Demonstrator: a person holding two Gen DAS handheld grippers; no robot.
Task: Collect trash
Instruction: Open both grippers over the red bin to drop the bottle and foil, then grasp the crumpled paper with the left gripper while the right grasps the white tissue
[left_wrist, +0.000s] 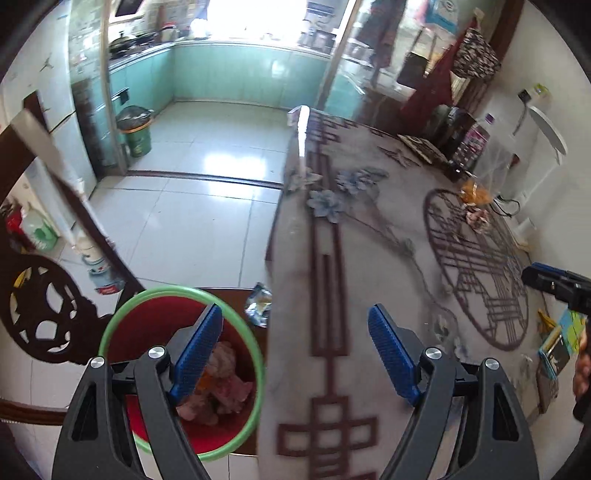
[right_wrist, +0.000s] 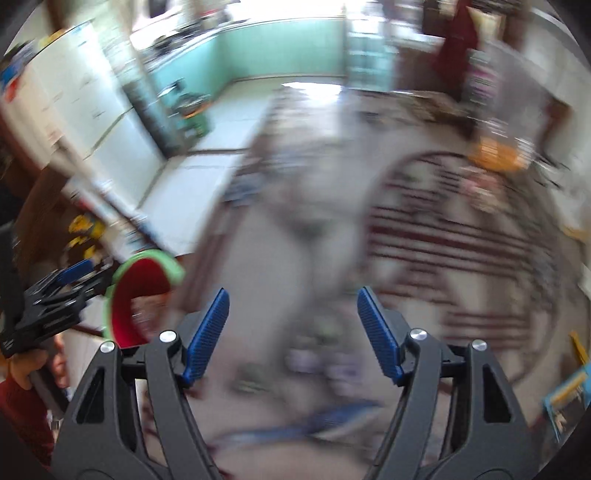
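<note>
Left gripper (left_wrist: 295, 354) spread wide, blue pads (left_wrist: 199, 349) empty, nothing touched; one pad over the red bin (left_wrist: 155, 314), the other over the table (left_wrist: 354, 258)

Right gripper (right_wrist: 293, 334) likewise wide apart, nothing between its blue pads (right_wrist: 378, 336), poised above the table in a heavily blurred view

Red bin with green rim just beside the table's near-left edge, on a dark stand; inside, pinkish crumpled trash (left_wrist: 229, 387) with a bit of orange

Just past the bin, against the table's edge, a crumpled silvery wrapper (left_wrist: 260, 302) lying on the same dark surface

On the table's far-right part, over the round lattice print, a pinkish crumpled scrap (left_wrist: 478, 218) and, just beyond it, an orange wrapper (left_wrist: 474, 192), close together, well apart from the bin

At the table's right edge, coloured booklets (left_wrist: 561, 339), partly cut off

Beyond the table's far-left corner, on the tiled floor by the kitchen doorway, a green bucket-like bin (left_wrist: 136, 136) lined with a dark bag

Kitchen cabinets in pale teal further back
</note>
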